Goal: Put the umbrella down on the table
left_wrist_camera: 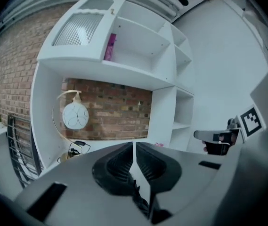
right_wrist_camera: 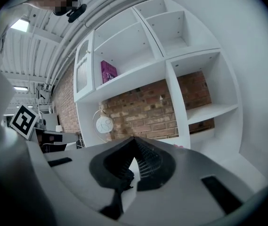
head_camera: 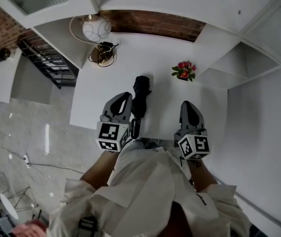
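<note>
Black umbrella right of the grey left gripper, white table, pink-red flowers ahead of the grey right gripper, black-and-white marker cubes, red brick wall beyond.

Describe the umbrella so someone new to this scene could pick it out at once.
Look at the white table below the brick wall. Near its front edge, between the left gripper and the right gripper, lies a folded umbrella. It is the only long black thing there; the pink flowers and globe lamp sit further back.
</note>
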`<state>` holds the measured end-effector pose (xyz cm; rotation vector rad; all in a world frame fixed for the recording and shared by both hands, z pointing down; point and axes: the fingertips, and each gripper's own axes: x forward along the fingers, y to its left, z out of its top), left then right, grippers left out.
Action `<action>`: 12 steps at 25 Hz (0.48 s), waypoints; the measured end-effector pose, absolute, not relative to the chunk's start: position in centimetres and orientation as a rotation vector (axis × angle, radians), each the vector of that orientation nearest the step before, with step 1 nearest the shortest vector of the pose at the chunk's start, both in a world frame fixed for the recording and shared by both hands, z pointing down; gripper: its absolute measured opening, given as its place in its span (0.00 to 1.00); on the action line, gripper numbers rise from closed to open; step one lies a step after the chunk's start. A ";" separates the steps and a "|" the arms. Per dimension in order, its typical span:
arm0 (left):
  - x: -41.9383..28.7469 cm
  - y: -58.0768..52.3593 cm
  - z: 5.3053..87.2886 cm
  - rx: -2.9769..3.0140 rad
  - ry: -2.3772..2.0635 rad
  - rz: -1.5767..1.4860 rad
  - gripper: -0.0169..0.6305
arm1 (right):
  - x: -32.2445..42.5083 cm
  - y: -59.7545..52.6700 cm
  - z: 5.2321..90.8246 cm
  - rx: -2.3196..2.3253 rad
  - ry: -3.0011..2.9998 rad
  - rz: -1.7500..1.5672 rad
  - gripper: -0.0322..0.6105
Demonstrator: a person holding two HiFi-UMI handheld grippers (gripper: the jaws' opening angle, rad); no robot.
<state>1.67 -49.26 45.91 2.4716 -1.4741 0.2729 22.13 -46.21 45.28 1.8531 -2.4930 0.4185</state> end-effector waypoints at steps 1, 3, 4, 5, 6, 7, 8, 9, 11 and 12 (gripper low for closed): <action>1.2 -49.5 45.0 2.487 -1.506 0.253 0.09 | 22.3 -46.3 44.6 1.865 -2.500 0.412 0.08; 0.2 -49.6 43.1 2.520 -1.556 0.222 0.09 | 22.8 -46.2 43.2 1.885 -2.512 0.390 0.08; -0.1 -49.6 42.2 2.544 -1.571 0.207 0.09 | 23.0 -46.2 42.6 1.895 -2.516 0.378 0.08; -0.3 -49.6 41.1 2.575 -1.583 0.188 0.09 | 23.2 -46.2 42.0 1.905 -2.520 0.363 0.08; -0.4 -49.5 39.9 2.602 -1.592 0.165 0.09 | 23.5 -46.2 41.4 1.916 -2.523 0.348 0.08; -0.5 -49.6 38.8 2.619 -1.602 0.132 0.09 | 23.8 -46.1 40.8 1.927 -2.527 0.329 0.08; -0.7 -49.6 37.7 2.629 -1.612 0.087 0.09 | 24.2 -46.1 40.3 1.938 -2.529 0.310 0.08; -0.8 -49.7 36.8 2.635 -1.622 0.044 0.09 | 24.5 -46.1 39.7 1.950 -2.531 0.289 0.08; -1.2 -49.8 35.5 2.645 -1.641 -0.006 0.09 | 24.9 -46.1 38.6 1.963 -2.530 0.236 0.08; -1.4 -49.8 34.9 2.656 -1.647 -0.018 0.09 | 25.0 -46.0 38.0 1.964 -2.526 0.200 0.08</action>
